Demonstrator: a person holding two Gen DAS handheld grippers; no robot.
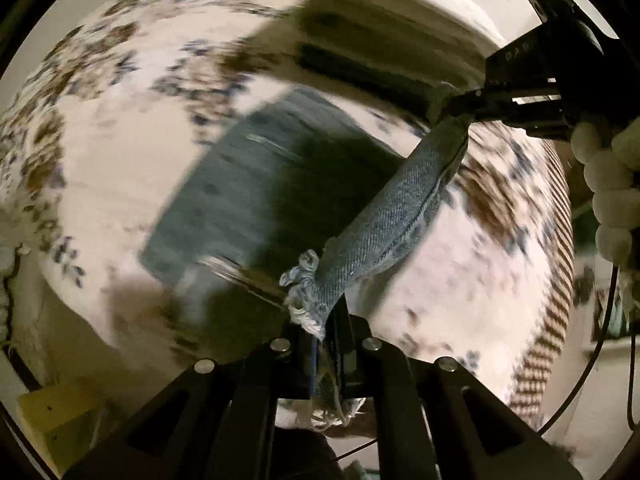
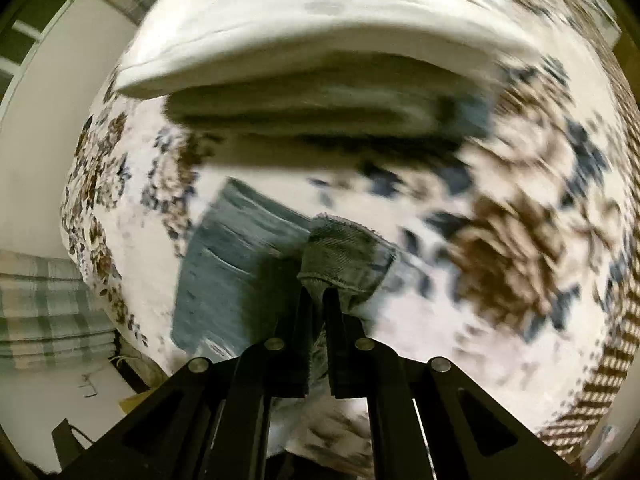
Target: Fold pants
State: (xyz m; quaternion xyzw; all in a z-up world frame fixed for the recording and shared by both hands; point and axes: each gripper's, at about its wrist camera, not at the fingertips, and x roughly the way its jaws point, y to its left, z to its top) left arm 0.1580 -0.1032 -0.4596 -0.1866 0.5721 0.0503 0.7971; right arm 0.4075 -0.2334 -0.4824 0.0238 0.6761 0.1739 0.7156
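Blue denim pants [image 1: 240, 200] lie on a flower-patterned bed cover [image 1: 120, 120], and they also show in the right wrist view [image 2: 224, 264]. My left gripper [image 1: 326, 320] is shut on the frayed hem [image 1: 308, 284] of a leg end. My right gripper [image 2: 316, 296] is shut on the other corner of that leg end [image 2: 344, 256]; it also shows in the left wrist view [image 1: 468, 104]. The denim band [image 1: 400, 208] hangs stretched between both grippers, above the rest of the pants. Both views are motion-blurred.
A white pillow or folded bedding [image 2: 320, 40] lies at the far side of the bed. A plaid cloth [image 2: 40, 304] is off the bed's left edge. A striped border [image 2: 600, 380] runs along the bed's right edge.
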